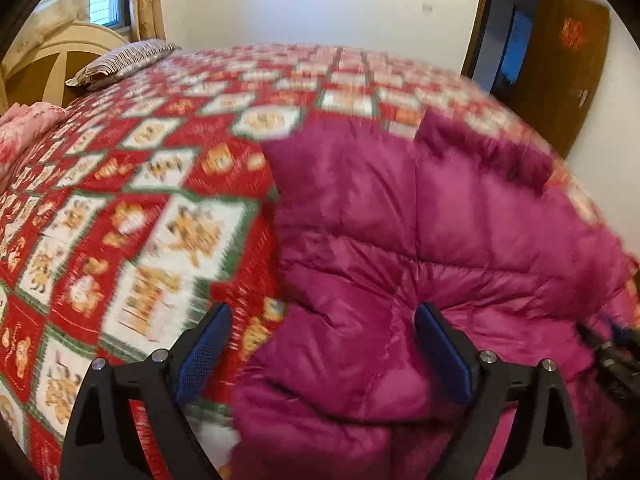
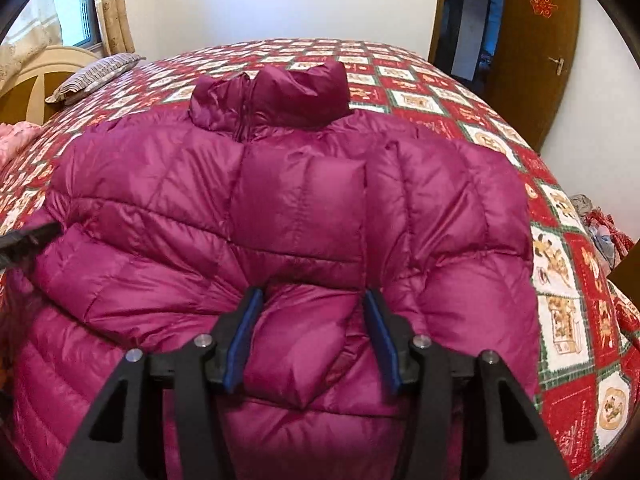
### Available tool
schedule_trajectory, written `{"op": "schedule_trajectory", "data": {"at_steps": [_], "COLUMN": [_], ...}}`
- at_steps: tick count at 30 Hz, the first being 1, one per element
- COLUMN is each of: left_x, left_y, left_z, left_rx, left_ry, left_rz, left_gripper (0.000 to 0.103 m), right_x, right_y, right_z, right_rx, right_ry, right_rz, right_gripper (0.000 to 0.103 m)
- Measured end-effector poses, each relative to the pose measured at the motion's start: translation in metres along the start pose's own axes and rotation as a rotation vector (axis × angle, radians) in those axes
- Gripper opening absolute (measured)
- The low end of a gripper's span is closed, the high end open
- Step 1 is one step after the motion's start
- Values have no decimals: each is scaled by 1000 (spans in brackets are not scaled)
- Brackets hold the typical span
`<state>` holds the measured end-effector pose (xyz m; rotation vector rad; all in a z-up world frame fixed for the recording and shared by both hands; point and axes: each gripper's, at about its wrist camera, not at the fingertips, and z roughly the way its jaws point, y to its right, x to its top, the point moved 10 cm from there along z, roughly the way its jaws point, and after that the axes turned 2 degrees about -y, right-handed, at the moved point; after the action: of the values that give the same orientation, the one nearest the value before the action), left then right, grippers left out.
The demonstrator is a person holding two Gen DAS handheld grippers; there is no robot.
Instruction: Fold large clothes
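A magenta quilted down jacket (image 2: 304, 208) lies on the bed, collar (image 2: 280, 96) at the far end, its sides folded inward. In the left wrist view the jacket (image 1: 420, 240) fills the right half, blurred. My left gripper (image 1: 322, 320) is open wide, just above the jacket's left edge, with puffy fabric between the blue pads but not clamped. My right gripper (image 2: 312, 308) is open over the jacket's near middle, a fold of fabric bulging between its pads (image 2: 380, 332). The left gripper's tip shows in the right wrist view (image 2: 28, 240) at the jacket's left side.
The bed has a red, white and green patterned quilt (image 1: 140, 200). A striped pillow (image 2: 96, 76) and a headboard (image 2: 40, 80) are at the far left, pink bedding (image 1: 24, 132) beside them. A brown door (image 2: 540, 48) stands open at the right. Clothes (image 2: 604, 232) lie off the bed's right edge.
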<state>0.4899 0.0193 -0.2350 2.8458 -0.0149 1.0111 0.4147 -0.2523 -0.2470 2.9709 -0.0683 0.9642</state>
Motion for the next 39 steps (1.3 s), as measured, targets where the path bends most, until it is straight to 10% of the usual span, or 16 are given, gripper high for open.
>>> {"op": "schedule_trajectory", "data": {"at_steps": [10,23,31,39], "left_x": [69,47,51,66], "left_y": [-80,-18,-20,55], "left_z": [-45,52,49,26], "left_rx": [119,279,231,1], "left_ry": [147,8,-12,41], "left_rz": [-163,0,-48,-88], "left_gripper": [93,93,93,93], "right_x": [24,26,39,127], "right_y": [16,-22,-18,24], "right_z": [-52,11,2,11], "right_rx": [-35,47,100,156], "right_ry": [122,74,47,39], "right_rz": [51,3,33,319], "right_gripper": [54,56,58,65]}}
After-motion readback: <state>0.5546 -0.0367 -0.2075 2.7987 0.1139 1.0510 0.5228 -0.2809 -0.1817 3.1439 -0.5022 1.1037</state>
